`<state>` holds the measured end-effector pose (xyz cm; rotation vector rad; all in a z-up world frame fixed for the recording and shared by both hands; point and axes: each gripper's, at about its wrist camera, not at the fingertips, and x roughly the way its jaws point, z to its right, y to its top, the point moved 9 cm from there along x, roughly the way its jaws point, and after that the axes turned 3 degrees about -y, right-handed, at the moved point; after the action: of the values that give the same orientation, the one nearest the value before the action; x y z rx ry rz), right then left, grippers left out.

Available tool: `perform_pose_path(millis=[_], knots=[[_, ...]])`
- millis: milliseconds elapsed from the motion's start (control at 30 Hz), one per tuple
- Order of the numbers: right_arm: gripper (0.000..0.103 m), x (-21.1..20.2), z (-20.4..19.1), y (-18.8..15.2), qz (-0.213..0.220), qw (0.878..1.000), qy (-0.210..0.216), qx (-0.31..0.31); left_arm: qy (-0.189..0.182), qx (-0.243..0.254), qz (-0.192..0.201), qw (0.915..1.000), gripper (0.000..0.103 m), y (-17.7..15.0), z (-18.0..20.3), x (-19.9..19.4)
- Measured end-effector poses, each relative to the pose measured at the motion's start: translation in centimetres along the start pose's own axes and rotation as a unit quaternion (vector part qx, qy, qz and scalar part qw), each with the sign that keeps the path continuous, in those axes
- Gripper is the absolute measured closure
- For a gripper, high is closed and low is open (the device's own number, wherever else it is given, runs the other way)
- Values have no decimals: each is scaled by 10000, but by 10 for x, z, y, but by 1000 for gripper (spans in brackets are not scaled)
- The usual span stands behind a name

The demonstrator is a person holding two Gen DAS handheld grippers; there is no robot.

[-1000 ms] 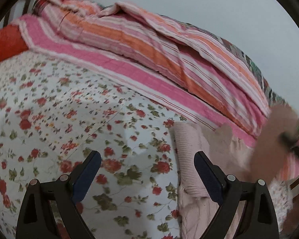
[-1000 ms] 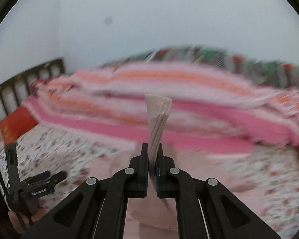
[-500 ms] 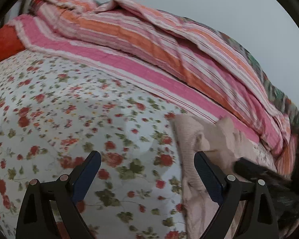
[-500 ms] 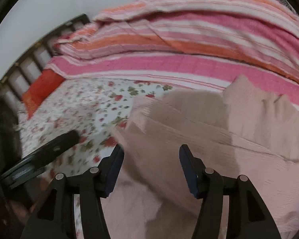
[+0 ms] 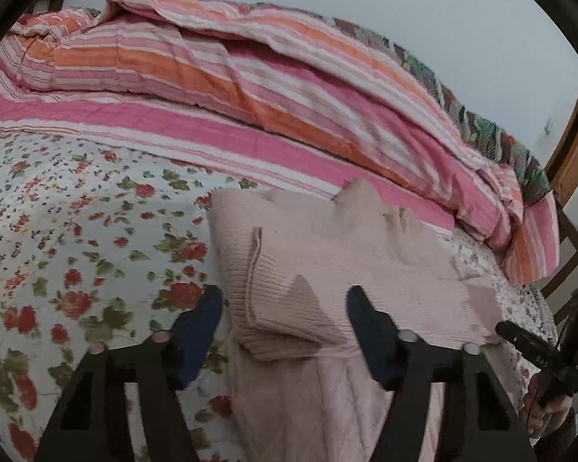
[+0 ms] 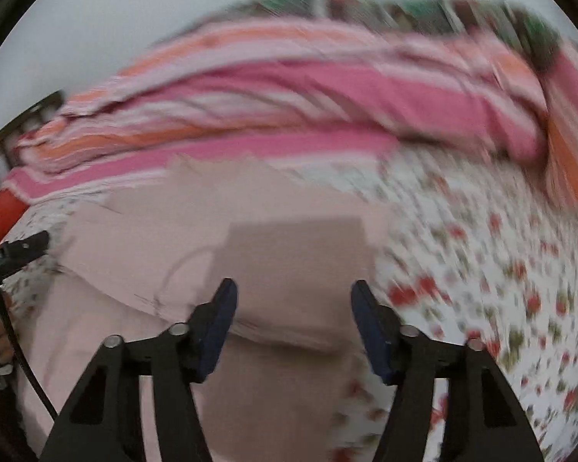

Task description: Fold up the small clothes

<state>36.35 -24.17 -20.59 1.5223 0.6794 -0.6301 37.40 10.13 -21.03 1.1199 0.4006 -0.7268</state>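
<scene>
A pale pink ribbed knit garment (image 5: pixel 327 269) lies on the floral bedsheet (image 5: pixel 77 238), with a sleeve cuff (image 5: pixel 277 323) folded across its body. My left gripper (image 5: pixel 285 308) is open, its jaws standing either side of that cuff, just above it. My right gripper (image 6: pixel 293 300) is open and empty above the same garment (image 6: pixel 250 238); this view is blurred by motion. The right gripper also shows at the far right of the left wrist view (image 5: pixel 535 350).
A rumpled pink, orange and white striped quilt (image 5: pixel 250 88) lies along the far side of the bed. A wooden bed frame (image 5: pixel 574 146) stands at the right. An orange pillow (image 6: pixel 4 211) and headboard bars sit at the far left.
The right gripper let go of the sleeve it held up, opened, and pulled back over the garment. The left gripper moved right, from over the bare sheet to over the cuff.
</scene>
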Motion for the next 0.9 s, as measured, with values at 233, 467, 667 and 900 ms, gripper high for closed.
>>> perform_pose_path(millis=[233,467,667,900], knots=[[47,23,17,0,-165,9981,247,539,385,235,237,9987,97,4,1,2],[53,34,9,6,-228,9976,343,558,682,206,64,9974,93,1,-7,9],[53,27,13,18,-101,9992,76,375,943,211,43,9953,66,-2,-12,12],[52,45,15,11,-132,9991,164,355,1155,400,-70,9925,65,-9,-10,20]])
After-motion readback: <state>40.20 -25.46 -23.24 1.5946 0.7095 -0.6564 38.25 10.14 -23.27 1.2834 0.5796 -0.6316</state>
